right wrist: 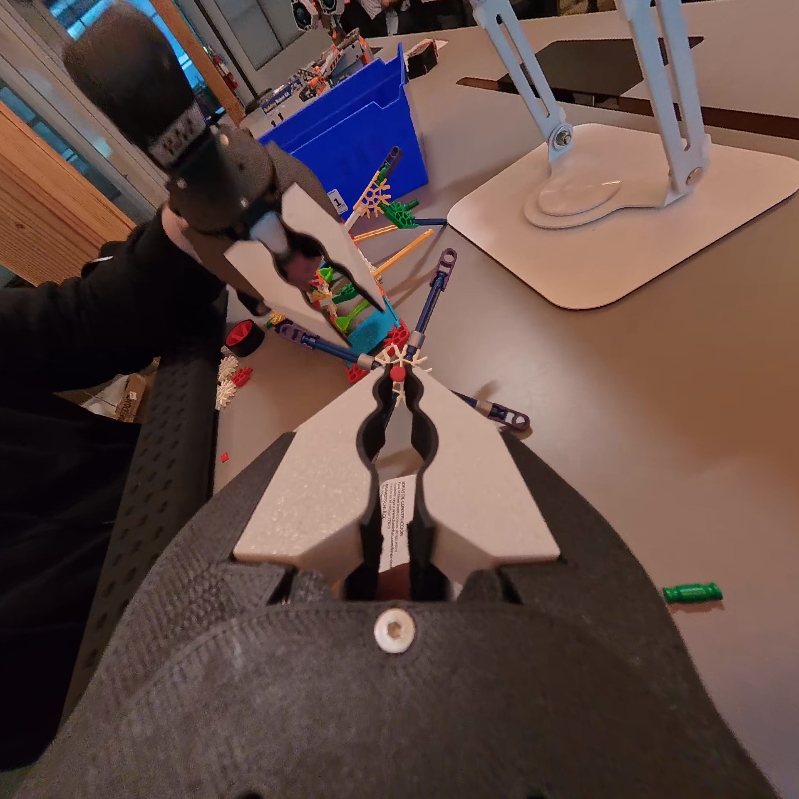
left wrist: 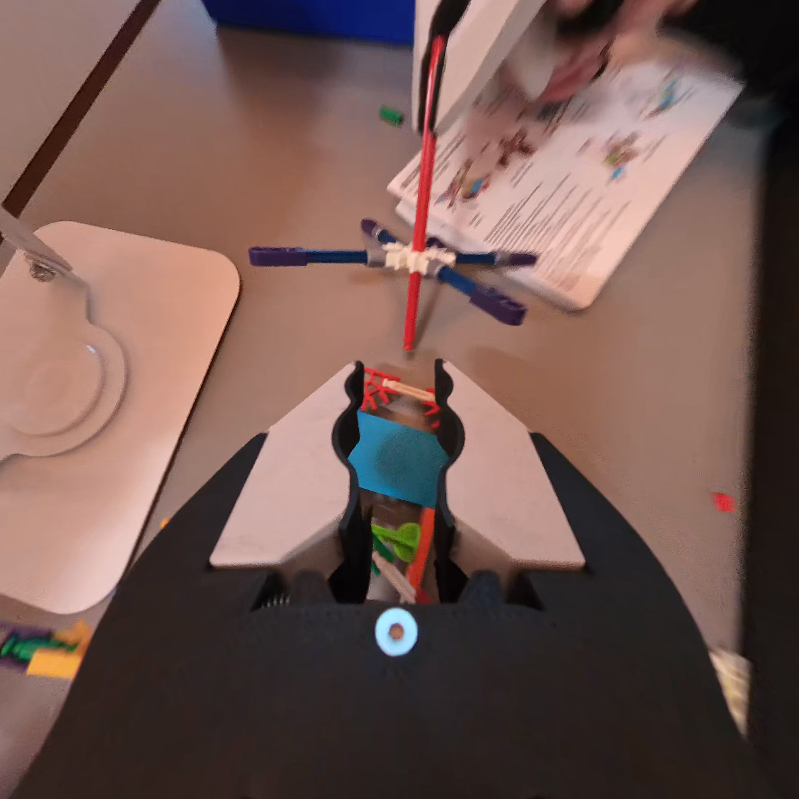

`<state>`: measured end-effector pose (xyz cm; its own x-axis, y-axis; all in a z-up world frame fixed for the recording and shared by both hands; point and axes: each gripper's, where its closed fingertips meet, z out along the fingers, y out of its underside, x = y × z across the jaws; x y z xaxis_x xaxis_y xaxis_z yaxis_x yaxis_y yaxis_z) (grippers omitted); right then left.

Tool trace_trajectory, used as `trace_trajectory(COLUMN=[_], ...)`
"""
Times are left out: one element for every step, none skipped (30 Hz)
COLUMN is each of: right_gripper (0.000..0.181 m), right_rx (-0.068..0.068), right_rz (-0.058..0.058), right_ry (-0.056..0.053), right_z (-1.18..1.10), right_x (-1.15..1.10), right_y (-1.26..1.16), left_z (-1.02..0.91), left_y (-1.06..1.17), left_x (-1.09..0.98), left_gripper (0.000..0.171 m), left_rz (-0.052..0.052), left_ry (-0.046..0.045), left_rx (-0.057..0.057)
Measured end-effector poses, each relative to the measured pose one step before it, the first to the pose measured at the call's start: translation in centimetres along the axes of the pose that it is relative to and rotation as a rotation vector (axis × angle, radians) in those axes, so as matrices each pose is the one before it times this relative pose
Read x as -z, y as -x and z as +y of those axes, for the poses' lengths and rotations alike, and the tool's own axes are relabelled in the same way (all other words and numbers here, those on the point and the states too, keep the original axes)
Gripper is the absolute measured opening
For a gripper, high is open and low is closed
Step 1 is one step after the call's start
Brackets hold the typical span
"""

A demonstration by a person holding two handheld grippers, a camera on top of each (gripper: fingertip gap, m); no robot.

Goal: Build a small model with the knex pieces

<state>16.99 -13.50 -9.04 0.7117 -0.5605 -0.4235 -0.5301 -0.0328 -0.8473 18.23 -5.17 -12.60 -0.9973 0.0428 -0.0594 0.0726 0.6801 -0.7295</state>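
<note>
Right wrist view: right hand-held gripper (right wrist: 397,380) pinches red rod (right wrist: 397,373) amid blue spokes (right wrist: 434,294); left hand-held gripper (left wrist: 397,367) clamps model (left wrist: 395,454).

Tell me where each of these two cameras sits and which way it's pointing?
Left wrist view: sits on the left gripper, looking down along its fingers at the table; the blurred right gripper and a hand show beyond.
Right wrist view: sits on the right gripper, looking down along the red rod; the left gripper and a dark sleeve show opposite.
Both share the red rod, white connector with blue spokes, and booklet.
</note>
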Motion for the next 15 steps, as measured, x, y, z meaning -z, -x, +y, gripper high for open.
trace_trajectory(right_gripper=[0.002,0.002,0.001,0.001,0.001,0.002,0.002,0.001,0.001,0.001,0.001,0.001,0.001,0.002,0.002], right_rx=[-0.0011,0.0007,0.0007,0.0014,-0.0006,-0.0024,0.0002,0.0006,0.0005,0.0012,0.0014,0.0028,0.0025,0.0019,0.0048], right_rz=[-0.003,-0.0021,-0.0008,-0.0014,-0.0028,-0.0034,-0.0034,-0.0041,-0.0034,-0.0033,-0.0035,0.0008,0.0017,0.0001,0.0098], right_ry=[-0.003,-0.0021,-0.0026,-0.0019,-0.0009,-0.0009,-0.0002,-0.0006,0.0005,0.0024,0.003,0.0003,-0.0018,-0.0018,-0.0098], right_z=[-0.001,0.005,-0.024,-0.025,0.014,0.018,0.001,-0.023,-0.018,0.011,0.002,-0.059,-0.103,-0.099,-0.248], right_x=[0.037,0.051,0.094,0.074,0.026,-0.018,-0.017,-0.022,-0.041,-0.052,-0.066,-0.048,-0.019,-0.048,-0.035], right_y=[-0.005,-0.001,-0.005,-0.006,0.003,-0.006,0.04,0.061,0.048,0.041,0.067,0.017,0.019,0.074,-0.015], left_z=[0.361,-0.015,-0.394,-0.473,-0.257,-0.23,-0.423,-0.117,0.117,-0.094,-0.073,0.027,-0.02,-0.026,-0.023], left_y=[-0.334,-0.671,-0.186,-0.176,0.137,0.38,-0.007,-0.202,0.053,0.09,0.041,0.093,0.128,-0.121,0.137], left_x=[-1.027,-0.81,-0.532,-0.406,-0.446,-0.413,-0.344,-0.322,-0.267,-0.117,-0.072,-0.012,0.003,0.036,0.108], left_gripper=[0.03,0.032,0.031,0.029,0.028,0.025,0.021,0.019,0.015,0.008,0.004,0.003,0.003,0.003,0.003], left_rz=[0.0014,0.0222,-0.0108,-0.0038,-0.0072,-0.0165,0.0014,0.0087,-0.0124,-0.014,-0.0054,-0.0064,-0.0093,0.0051,-0.0109], left_ry=[0.03467,0.02017,0.00521,-0.00095,0.01046,0.00605,-0.01138,0.00705,0.0204,0.00231,0.00241,0.00632,0.0006,-0.00266,-0.00209], left_rx=[-0.0346,-0.0237,-0.0403,-0.0375,-0.0095,0.0007,-0.0021,-0.0095,-0.021,-0.0209,-0.0094,-0.0105,-0.009,-0.0062,-0.0012])
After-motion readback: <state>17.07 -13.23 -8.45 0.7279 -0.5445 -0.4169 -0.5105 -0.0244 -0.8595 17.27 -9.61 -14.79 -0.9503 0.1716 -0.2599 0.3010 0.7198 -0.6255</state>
